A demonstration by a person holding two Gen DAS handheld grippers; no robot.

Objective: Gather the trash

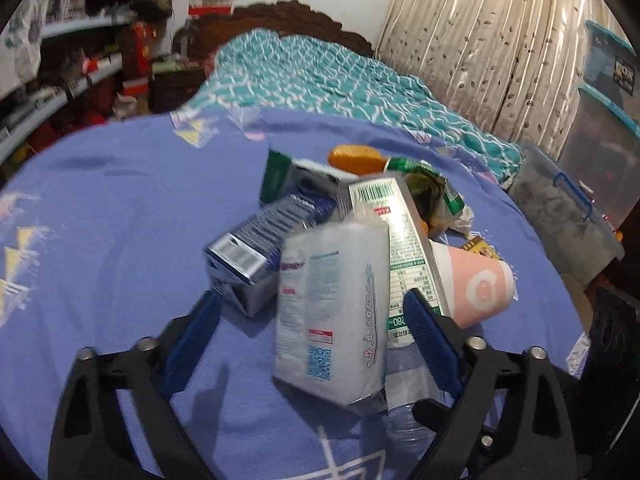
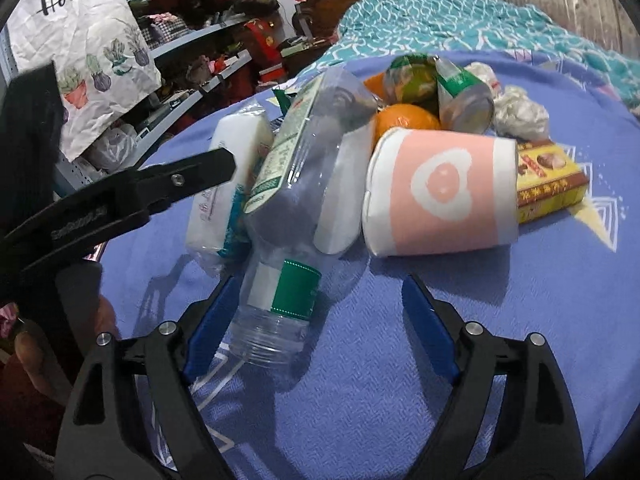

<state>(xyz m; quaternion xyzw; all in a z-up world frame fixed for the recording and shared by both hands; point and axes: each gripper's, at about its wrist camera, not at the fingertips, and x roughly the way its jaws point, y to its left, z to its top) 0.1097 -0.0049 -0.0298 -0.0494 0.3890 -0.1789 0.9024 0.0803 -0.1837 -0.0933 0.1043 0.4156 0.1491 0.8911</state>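
Trash pile on purple sheet, items touching/overlapping:
- Clear plastic bottle (image 2: pixel 296 208), green-white label, on its side, uncapped neck twd camera.
- White tissue pack (image 1: pixel 332 312), leaning vs bottle.
- Pink-white paper cup (image 2: pixel 440 196), heart print, on its side.
- Silver-blue carton (image 1: pixel 256 252), flattened.
- Yellow-brown box (image 2: pixel 548 184), flat, behind cup.
- Orange (image 2: pixel 404 120); crumpled green wrapper (image 2: pixel 436 84) & white wad (image 2: pixel 520 114) at back.

Periwinkle-blue bedsheet (image 2: pixel 480 360) printed with white and yellow triangles; teal quilt (image 1: pixel 320 80) with white wavy lattice beyond. Pink paper cup (image 2: pixel 440 196) showing a white heart, clear plastic bottle (image 2: pixel 296 208) wearing a green-and-white label, orange fruit (image 2: pixel 404 120), yellow-and-brown box (image 2: pixel 548 184).
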